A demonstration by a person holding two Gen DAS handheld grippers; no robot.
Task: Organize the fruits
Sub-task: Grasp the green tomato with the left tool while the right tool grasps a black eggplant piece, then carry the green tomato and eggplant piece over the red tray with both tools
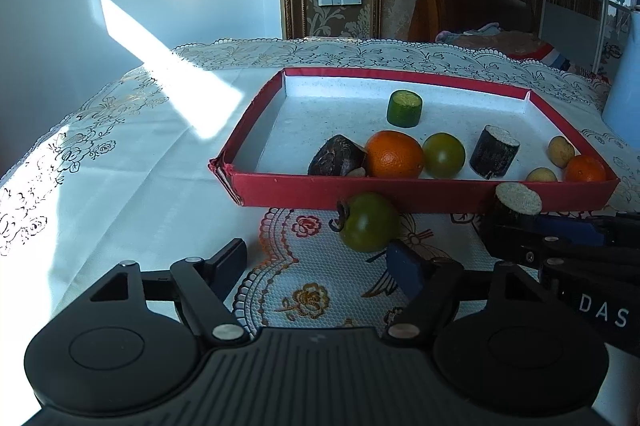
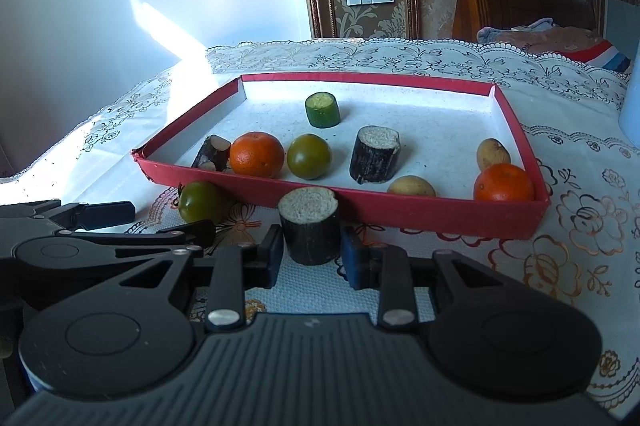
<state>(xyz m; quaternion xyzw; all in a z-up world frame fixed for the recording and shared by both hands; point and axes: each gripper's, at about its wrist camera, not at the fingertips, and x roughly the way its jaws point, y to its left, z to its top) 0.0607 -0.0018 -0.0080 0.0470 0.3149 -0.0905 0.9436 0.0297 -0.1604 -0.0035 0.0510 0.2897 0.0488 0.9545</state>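
Red tray wall behind sugarcane piece, seemingly touching.

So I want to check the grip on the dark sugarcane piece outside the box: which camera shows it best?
The right wrist view: the dark sugarcane piece stands whole between the right gripper fingers, just before the red box. The left wrist view shows only its pale cut top at the right, the rest hidden behind the gripper.

Dark stump piece half behind right gripper, pale container cropped (kind unclear)
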